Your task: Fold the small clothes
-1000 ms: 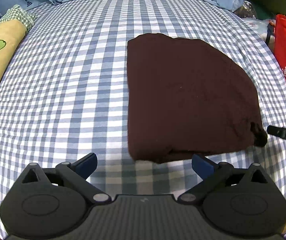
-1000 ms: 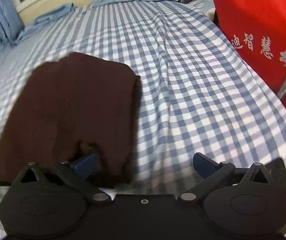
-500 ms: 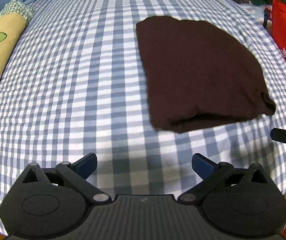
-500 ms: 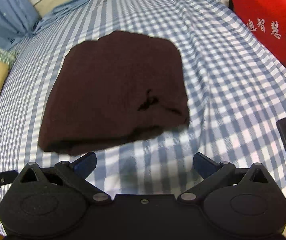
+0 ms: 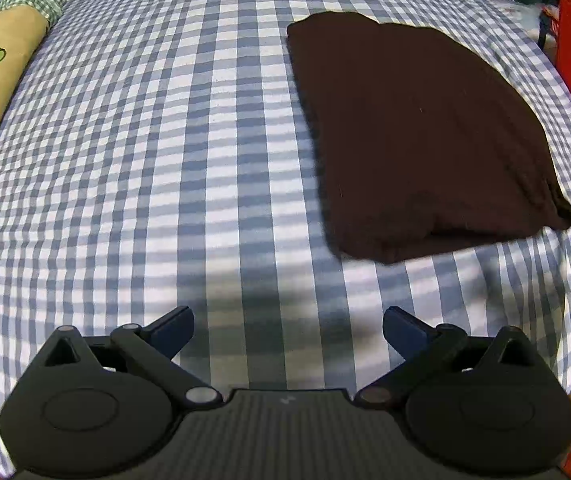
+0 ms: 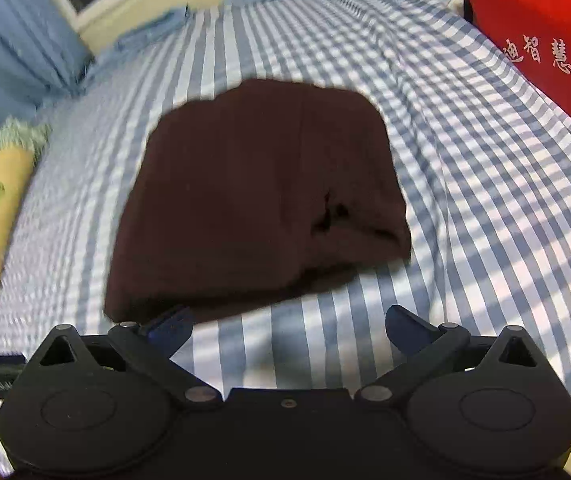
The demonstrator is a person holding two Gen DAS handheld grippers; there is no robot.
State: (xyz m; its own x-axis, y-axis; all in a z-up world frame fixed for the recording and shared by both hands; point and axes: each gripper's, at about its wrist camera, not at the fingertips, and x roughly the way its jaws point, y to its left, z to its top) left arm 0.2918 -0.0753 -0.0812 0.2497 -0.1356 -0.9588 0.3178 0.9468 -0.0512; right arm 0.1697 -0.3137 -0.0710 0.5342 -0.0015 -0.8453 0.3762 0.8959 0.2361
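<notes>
While both tools hang clear of the cloth, we judge the fold on this piece to be done or nearly so. We find the dark brown garment (image 5: pixel 417 136) lying flat in a compact folded packet on the checked bedsheet (image 5: pixel 145 168), toward the red bag (image 6: pixel 537 32) side. Our left gripper (image 5: pixel 287 328) has its fingers spread wide with nothing between them, over bare sheet short of the garment's near edge. Our right gripper (image 6: pixel 287 326) is likewise spread and empty; its left finger sits right at the near hem, and we cannot tell whether it touches. One corner (image 6: pixel 349 216) shows a puckered opening. The next move, in our judgement, calls for tidying that corner or setting the packet aside. Layers inside the fold are hidden, and the right view is blurred.
</notes>
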